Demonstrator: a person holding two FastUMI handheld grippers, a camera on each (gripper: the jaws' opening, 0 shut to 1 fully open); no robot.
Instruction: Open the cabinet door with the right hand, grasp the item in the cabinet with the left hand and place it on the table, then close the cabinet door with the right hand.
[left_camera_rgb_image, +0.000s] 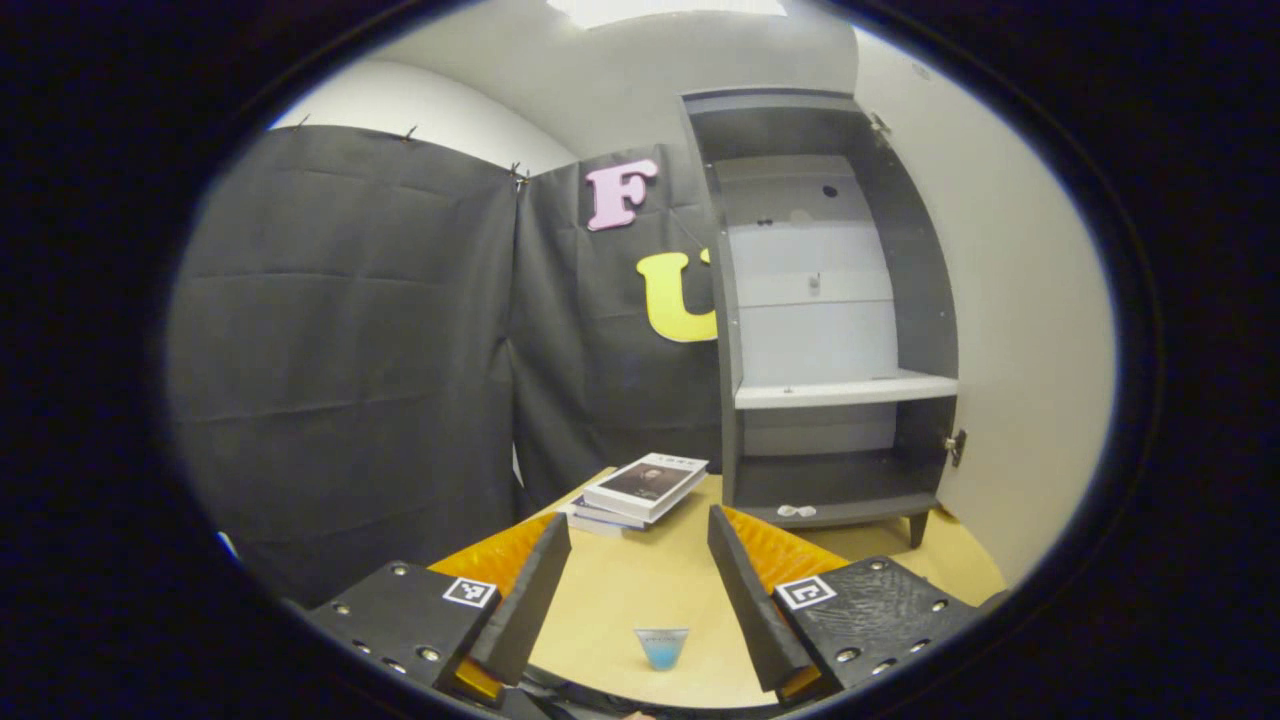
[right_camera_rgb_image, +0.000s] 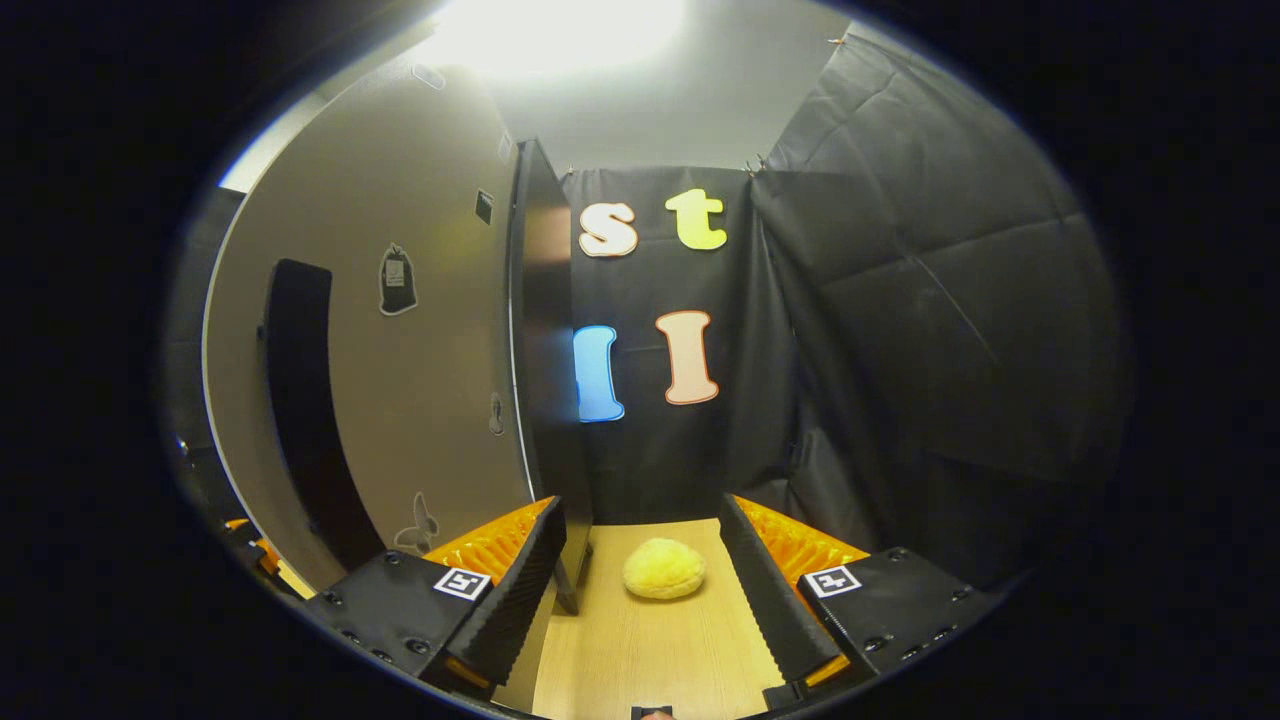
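The grey cabinet (left_camera_rgb_image: 830, 300) stands on the wooden table (left_camera_rgb_image: 640, 590) with its door (left_camera_rgb_image: 1010, 330) swung wide to the right. A white shelf (left_camera_rgb_image: 845, 388) inside it is bare, and a small white thing (left_camera_rgb_image: 797, 511) lies on the cabinet floor. A small clear cup with blue inside (left_camera_rgb_image: 661, 647) stands on the table, low between the fingers of my left gripper (left_camera_rgb_image: 638, 525), which is open and touches nothing. In the right gripper view the door (right_camera_rgb_image: 400, 380) with its dark long handle (right_camera_rgb_image: 300, 400) rises at the left. My right gripper (right_camera_rgb_image: 641, 505) is open, its left finger close beside the door's edge.
A stack of books (left_camera_rgb_image: 645, 488) lies on the table left of the cabinet. A yellow round sponge-like lump (right_camera_rgb_image: 664, 568) rests on the table ahead of the right gripper. Black cloth walls close off the booth behind and at the sides.
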